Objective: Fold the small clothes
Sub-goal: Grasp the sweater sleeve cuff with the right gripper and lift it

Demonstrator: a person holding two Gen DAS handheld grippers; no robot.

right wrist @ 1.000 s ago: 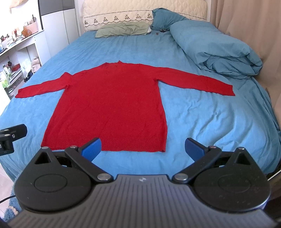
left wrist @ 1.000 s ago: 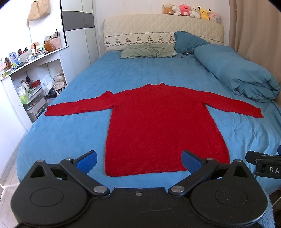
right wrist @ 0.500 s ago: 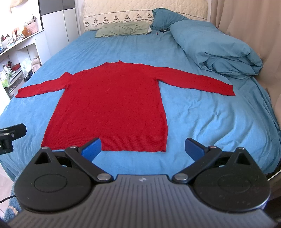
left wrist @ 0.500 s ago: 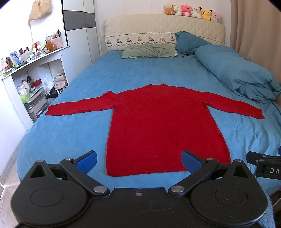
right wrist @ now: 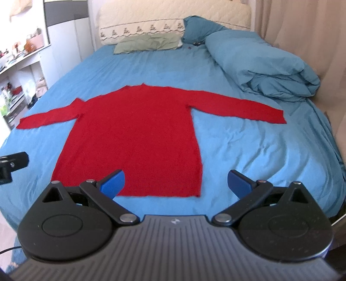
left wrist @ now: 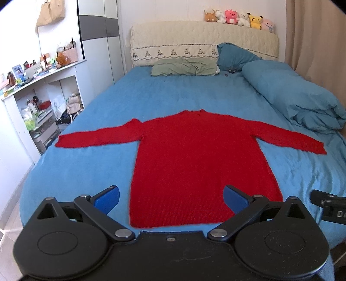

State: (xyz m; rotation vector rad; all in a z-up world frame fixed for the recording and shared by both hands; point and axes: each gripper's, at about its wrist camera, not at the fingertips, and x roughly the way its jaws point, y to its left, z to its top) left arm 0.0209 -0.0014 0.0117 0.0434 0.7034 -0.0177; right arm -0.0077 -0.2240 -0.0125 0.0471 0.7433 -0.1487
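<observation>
- Left wrist view: a red sweater [left wrist: 201, 162] lies flat on the blue bed [left wrist: 86, 173], with both sleeves spread out to the sides
- The bottom edge of the sweater is the part closest to the camera, and the neck points to the head of the bed
- The left tongs [left wrist: 172, 196] are wide open and hold nothing; they hang over the bottom edge of the sweater
- One blue fingertip [left wrist: 108, 198] is over the bare sheet just left of the sweater, and the other is over the red cloth
- A green pillow [left wrist: 183, 68] and a rolled blue blanket [left wrist: 296, 97] lie at the far end and right side of the bed
- A row of soft toys [left wrist: 239, 16] sits on top of the headboard, and white shelves [left wrist: 41, 103] stand to the left of the bed
- Right wrist view: the red sweater [right wrist: 138, 134] is a bit blurry here, flat in the middle of the bed [right wrist: 259, 151]
- The right tongs [right wrist: 176, 182] are wide open too and hold nothing
- Their left fingertip [right wrist: 113, 182] is over the bottom edge of the sweater, and the other is over the bare sheet to the right of it
- A black piece of the other tool shows at the left edge
</observation>
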